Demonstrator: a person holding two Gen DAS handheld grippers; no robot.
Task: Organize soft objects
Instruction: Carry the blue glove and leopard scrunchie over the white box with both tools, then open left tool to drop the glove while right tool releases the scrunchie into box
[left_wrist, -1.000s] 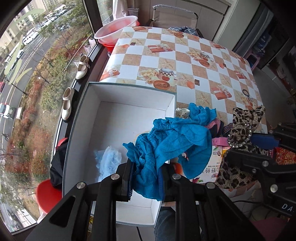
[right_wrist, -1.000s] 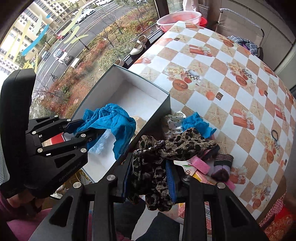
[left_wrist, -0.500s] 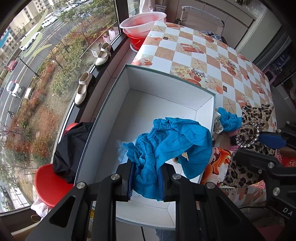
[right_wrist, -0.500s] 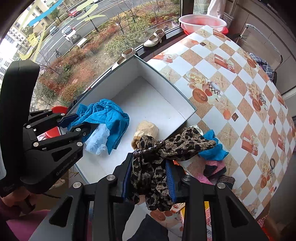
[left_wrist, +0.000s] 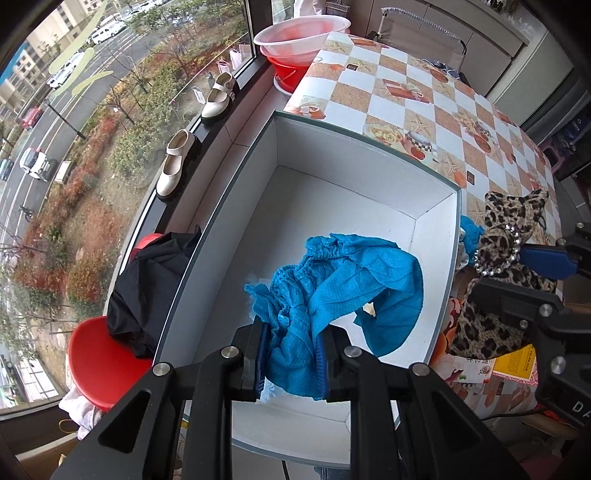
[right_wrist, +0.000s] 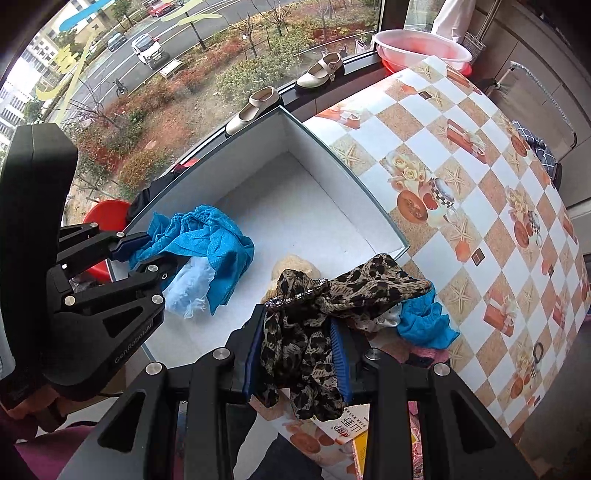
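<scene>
My left gripper (left_wrist: 291, 362) points down, shut on a bright blue crinkled cloth (left_wrist: 343, 277) that hangs over the inside of the white box (left_wrist: 351, 158). The right wrist view shows the same left gripper (right_wrist: 136, 254) and blue cloth (right_wrist: 218, 240) above a pale blue item (right_wrist: 192, 288) on the box floor. My right gripper (right_wrist: 297, 354) is shut on a leopard-print cloth (right_wrist: 354, 288) with a sparkly band, above the box's near right corner. A beige soft item (right_wrist: 295, 266) lies in the box under it. Another blue cloth (right_wrist: 424, 325) sits on the table beside the box.
The box stands at the window-side edge of a table with a checked cloth (right_wrist: 480, 184). Two cream shoes (left_wrist: 173, 170) rest on the sill, and a pink basin (left_wrist: 303, 33) lies farther along it. A red stool (left_wrist: 96, 354) carries a black garment (left_wrist: 155, 280).
Both grippers have moved from over the table's pile toward the window and sunk. The blue cloth now hangs inside the box. The leopard cloth has reached the box's corner.
</scene>
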